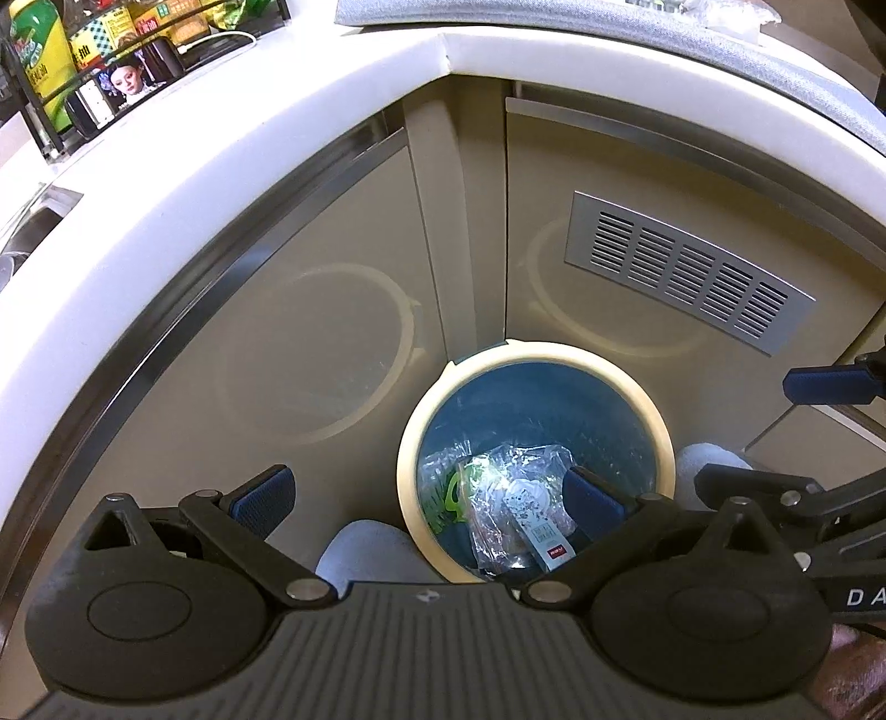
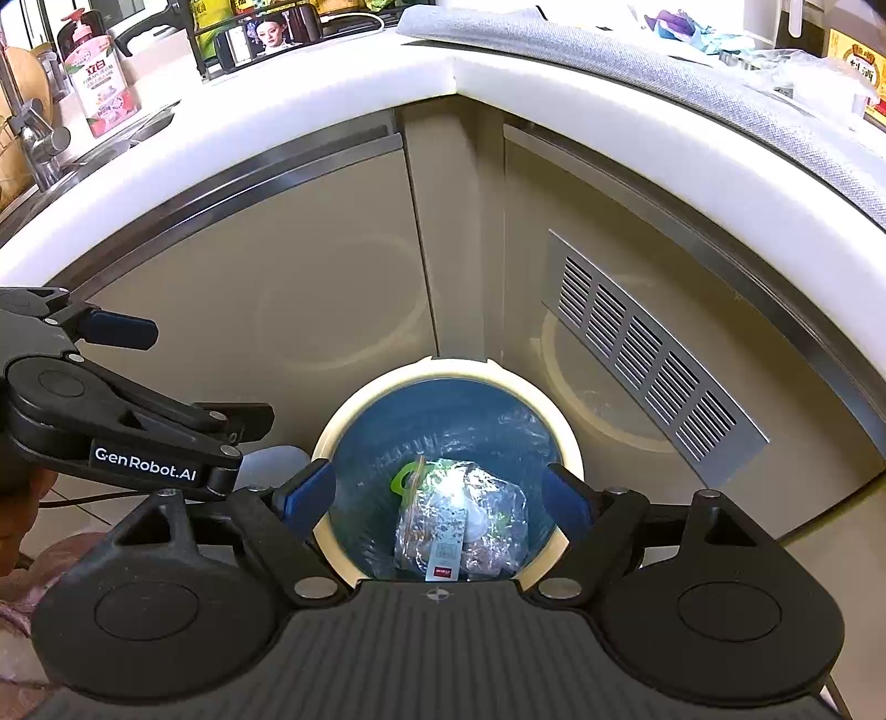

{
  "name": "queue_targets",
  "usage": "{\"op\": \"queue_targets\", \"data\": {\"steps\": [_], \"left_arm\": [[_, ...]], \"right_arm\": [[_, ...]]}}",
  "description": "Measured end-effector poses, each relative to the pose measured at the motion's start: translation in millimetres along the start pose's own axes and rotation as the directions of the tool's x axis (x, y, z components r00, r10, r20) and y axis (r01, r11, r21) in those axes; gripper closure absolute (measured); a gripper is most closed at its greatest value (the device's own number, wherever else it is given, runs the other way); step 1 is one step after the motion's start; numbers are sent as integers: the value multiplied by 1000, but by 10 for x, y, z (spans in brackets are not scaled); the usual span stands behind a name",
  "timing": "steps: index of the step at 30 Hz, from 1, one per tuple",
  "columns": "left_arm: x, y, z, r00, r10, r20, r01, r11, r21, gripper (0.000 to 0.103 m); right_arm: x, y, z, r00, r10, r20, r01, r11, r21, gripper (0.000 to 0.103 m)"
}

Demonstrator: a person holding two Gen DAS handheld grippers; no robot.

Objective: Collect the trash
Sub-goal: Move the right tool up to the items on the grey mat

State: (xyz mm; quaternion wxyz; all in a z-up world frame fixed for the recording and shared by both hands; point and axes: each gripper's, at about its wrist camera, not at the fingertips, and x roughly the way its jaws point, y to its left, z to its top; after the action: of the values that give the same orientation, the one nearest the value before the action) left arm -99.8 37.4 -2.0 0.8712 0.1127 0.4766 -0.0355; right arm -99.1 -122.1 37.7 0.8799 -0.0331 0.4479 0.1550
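Trash (image 2: 457, 518), a crumpled clear plastic wrapper with a white printed label and a bit of green packaging beside it, lies at the bottom of the round bin (image 2: 565, 437), and we see it from both wrist views (image 1: 512, 501). That bin (image 1: 659, 426) has a cream rim and a blue liner, and it stands on the floor in the corner where two beige cabinet doors meet, under the white table (image 2: 343, 72) edge. A silver vent grille (image 2: 648, 354) sits in the right-hand door.

Our right gripper (image 2: 440, 495) hangs over the bin mouth with its blue-padded fingers spread wide, one near each side of the rim, and nothing between them. Our left gripper (image 1: 426, 495) is just beside it on the left, fingers likewise apart and empty, one pad over the bin and the other outside it.

On the table we can make out a pink soap bottle (image 2: 99, 83) near the tap and a phone (image 2: 271, 33) showing a video.
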Motion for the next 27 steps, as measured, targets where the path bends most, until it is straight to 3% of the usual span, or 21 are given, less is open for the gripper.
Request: {"op": "queue_targets", "data": {"steps": [19,27], "left_arm": [[49,-20,-32,1000,-1,-15,1,1000,-1,0],[18,45,15,1000,18,3,-18,1000,-17,0]], "right_arm": [[17,-13,3,1000,0,-6,0,1000,4,19],[-302,-158,91,990,5,142,-11,999,46,19]]}}
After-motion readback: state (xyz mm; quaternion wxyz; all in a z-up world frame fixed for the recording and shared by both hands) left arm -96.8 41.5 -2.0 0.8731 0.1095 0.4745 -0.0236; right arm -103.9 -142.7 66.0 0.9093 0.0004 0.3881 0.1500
